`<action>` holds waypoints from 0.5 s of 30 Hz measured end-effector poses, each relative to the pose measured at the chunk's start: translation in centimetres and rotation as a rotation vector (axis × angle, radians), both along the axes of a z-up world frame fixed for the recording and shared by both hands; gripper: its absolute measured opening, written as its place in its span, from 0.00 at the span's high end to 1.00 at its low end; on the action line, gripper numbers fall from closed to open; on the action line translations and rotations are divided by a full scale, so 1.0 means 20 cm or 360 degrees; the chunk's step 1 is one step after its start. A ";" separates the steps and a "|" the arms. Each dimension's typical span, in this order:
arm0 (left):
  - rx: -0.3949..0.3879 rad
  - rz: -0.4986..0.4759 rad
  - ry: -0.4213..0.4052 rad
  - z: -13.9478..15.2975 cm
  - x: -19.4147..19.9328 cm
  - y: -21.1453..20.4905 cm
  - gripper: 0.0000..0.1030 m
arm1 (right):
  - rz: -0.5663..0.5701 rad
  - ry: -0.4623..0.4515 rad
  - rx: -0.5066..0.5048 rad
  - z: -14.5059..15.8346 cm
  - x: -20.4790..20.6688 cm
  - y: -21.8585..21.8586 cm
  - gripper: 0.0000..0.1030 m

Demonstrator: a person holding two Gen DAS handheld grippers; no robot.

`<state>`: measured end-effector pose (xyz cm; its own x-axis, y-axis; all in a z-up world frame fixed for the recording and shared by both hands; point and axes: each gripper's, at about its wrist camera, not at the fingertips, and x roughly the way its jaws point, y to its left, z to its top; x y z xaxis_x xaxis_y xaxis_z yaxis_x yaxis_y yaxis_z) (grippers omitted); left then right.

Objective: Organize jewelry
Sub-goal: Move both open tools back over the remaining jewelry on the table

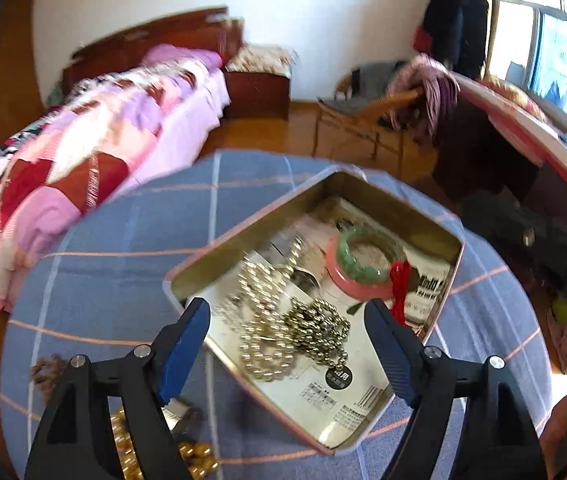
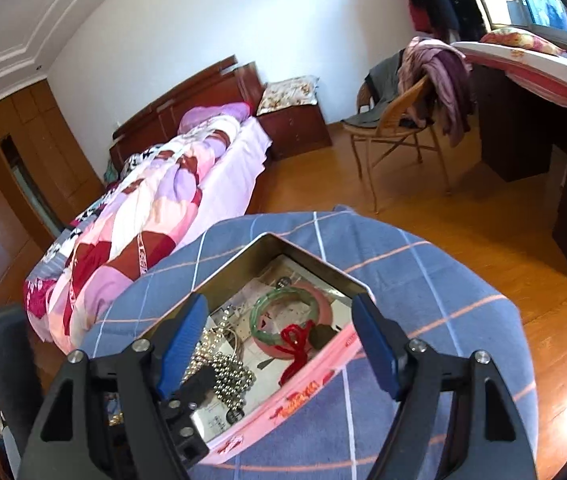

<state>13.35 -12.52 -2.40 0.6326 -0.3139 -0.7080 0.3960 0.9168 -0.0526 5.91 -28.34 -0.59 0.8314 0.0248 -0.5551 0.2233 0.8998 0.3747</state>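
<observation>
An open metal tin with a pink outer wall sits on a round table under a blue checked cloth. Silver bead necklaces lie heaped on papers in the tin. Beside them a green bangle rests on a pink ring, with a red tassel at its side. My left gripper hangs open over the bead heap and grips nothing. My right gripper stands open over the tin's near wall, above the green bangle, the tassel and the silver beads.
Gold beads and a brown bead string lie on the cloth left of the tin. Beyond the table stand a bed with a pink patchwork quilt, a chair draped with clothes and a dark desk.
</observation>
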 end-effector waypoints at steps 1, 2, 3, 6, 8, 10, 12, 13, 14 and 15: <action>0.0003 0.0000 -0.0003 0.02 -0.01 0.01 0.23 | -0.0015 -0.0004 0.0009 0.01 -0.02 0.00 0.24; 0.0011 0.0004 -0.0004 0.03 -0.03 0.02 0.23 | -0.0030 -0.0005 0.0016 0.02 -0.04 0.01 0.24; 0.0023 0.0020 -0.0013 0.05 -0.06 0.05 0.23 | -0.0043 -0.0002 0.0016 0.02 -0.05 0.02 0.24; 0.0048 0.0063 -0.0055 0.08 -0.12 0.10 0.22 | -0.0079 0.0010 0.0000 0.02 -0.12 0.06 0.24; 0.0063 0.0089 -0.0067 0.08 -0.16 0.13 0.22 | -0.0082 0.0022 -0.0005 0.02 -0.15 0.09 0.24; 0.0086 0.0111 -0.0072 0.07 -0.20 0.16 0.22 | -0.0078 0.0034 -0.0001 0.01 -0.17 0.12 0.24; 0.0104 0.0119 -0.0071 0.06 -0.22 0.19 0.22 | -0.0060 0.0044 0.0002 0.00 -0.19 0.16 0.24; 0.0111 0.0130 -0.0070 0.06 -0.24 0.21 0.22 | -0.0051 0.0048 0.0002 0.00 -0.21 0.17 0.24; 0.0111 0.0141 -0.0073 0.06 -0.26 0.23 0.22 | -0.0044 0.0048 0.0002 0.00 -0.22 0.19 0.24; 0.0107 0.0150 -0.0077 0.07 -0.27 0.25 0.22 | -0.0039 0.0043 0.0000 0.00 -0.23 0.21 0.23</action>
<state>7.89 -7.51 -1.09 0.6909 -0.2043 -0.6935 0.3086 0.9508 0.0273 1.22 -24.23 -0.67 0.8163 0.0049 -0.5776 0.2553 0.8939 0.3685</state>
